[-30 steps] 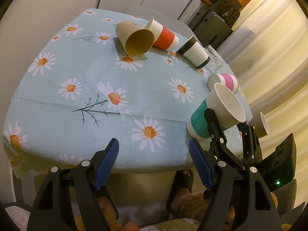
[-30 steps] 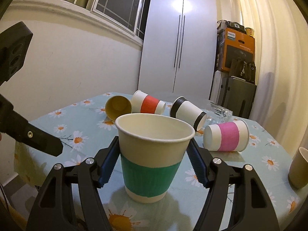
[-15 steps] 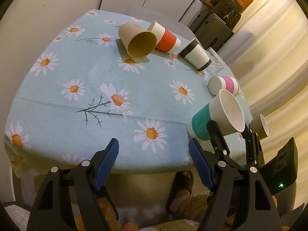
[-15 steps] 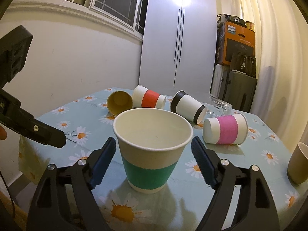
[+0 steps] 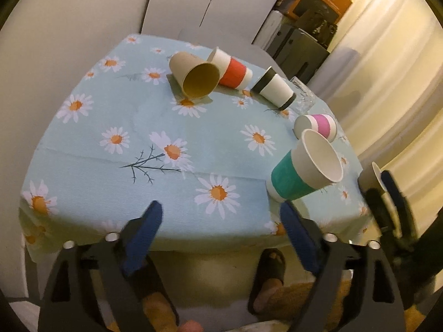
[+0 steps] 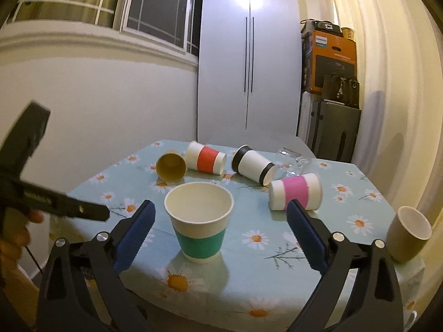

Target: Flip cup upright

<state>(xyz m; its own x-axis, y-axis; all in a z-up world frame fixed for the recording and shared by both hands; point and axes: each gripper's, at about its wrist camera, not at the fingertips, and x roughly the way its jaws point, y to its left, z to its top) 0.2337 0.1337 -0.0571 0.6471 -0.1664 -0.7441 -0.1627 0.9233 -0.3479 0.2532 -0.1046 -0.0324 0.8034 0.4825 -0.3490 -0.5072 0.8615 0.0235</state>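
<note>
Upright now, the green-banded paper cup (image 6: 200,225) stands on the daisy-print tablecloth (image 6: 332,251) near the front edge, mouth up, and its white interior shows nothing inside. The right gripper (image 6: 218,233) is spread wide, its blue-padded fingers (image 6: 133,232) standing apart from the cup on either side and holding nothing. From the left wrist view the same cup (image 5: 306,167) sits toward the right side of the cloth (image 5: 110,171), and the left gripper (image 5: 221,235) hangs off the near edge, likewise wide open and empty.

Farther back, four cups lie on their sides. A plain brown cup (image 6: 170,166) points its open mouth toward the front, and its inside looks bare. Just beside it lies a red-banded cup (image 6: 206,160); whether the two touch is hard to tell. To the right lies a white cup with black bands (image 6: 253,165), then a pink-banded cup (image 6: 296,192) closer to the front. A clear glass (image 6: 293,161) lies tipped behind those two, its contents not readable. At the right edge of the table a tan cup with a white interior (image 6: 408,233) stands mouth up, with nothing visible in the part of the inside that shows.
</note>
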